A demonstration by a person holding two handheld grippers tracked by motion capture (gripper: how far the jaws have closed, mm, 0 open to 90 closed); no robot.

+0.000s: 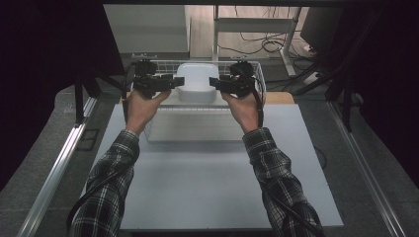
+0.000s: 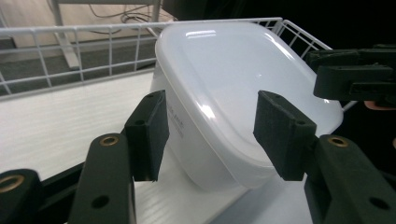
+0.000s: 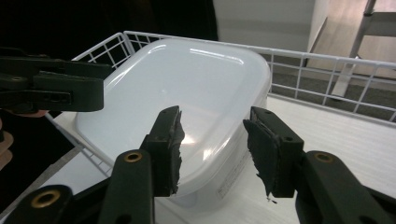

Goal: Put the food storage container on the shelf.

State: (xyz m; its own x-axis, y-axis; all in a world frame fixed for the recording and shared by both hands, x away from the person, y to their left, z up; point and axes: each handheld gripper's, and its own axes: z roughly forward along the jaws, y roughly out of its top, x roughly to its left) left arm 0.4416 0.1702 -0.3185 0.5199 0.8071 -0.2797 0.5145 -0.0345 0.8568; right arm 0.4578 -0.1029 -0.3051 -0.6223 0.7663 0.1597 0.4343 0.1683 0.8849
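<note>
White tub (image 1: 196, 81): seen from the high view, it sits upside down in the wire basket (image 1: 259, 69) at the far edge of the table (image 1: 217, 187). The basket stands on a white board (image 1: 192, 126). The left gripper (image 1: 174, 82) and the right gripper (image 1: 214, 83) flank the tub, one at each side, both held at about its height. The person's checked sleeves (image 1: 116, 168) come in from below.

Left gripper view: the tub (image 2: 233, 88) lies ahead of the jaws, its smooth base uppermost and tilted toward the camera. The jaws stand apart, pads (image 2: 152, 133) either side of the tub's near edge, holding nothing. I cannot tell whether a pad touches the wall. The basket's wire rim (image 2: 93, 32) runs behind. The other gripper (image 2: 355, 77) waits at the far side.

Right gripper view: much the same from the opposite side. The jaws are spread, empty, the tub (image 3: 196, 88) just beyond them. The pads (image 3: 170, 149) show frayed, torn edges. The opposite gripper (image 3: 56, 86) is close to the tub's far corner.

Risks, in my judgement: the tub's walls are glossy and sloped, so a pinch on one side could slide off, the worn pads adding to that. Uneven squeezing from two sides could tip the tub or drive it against the basket wires. A jaw could also catch on the wire rim during a lift.
</note>
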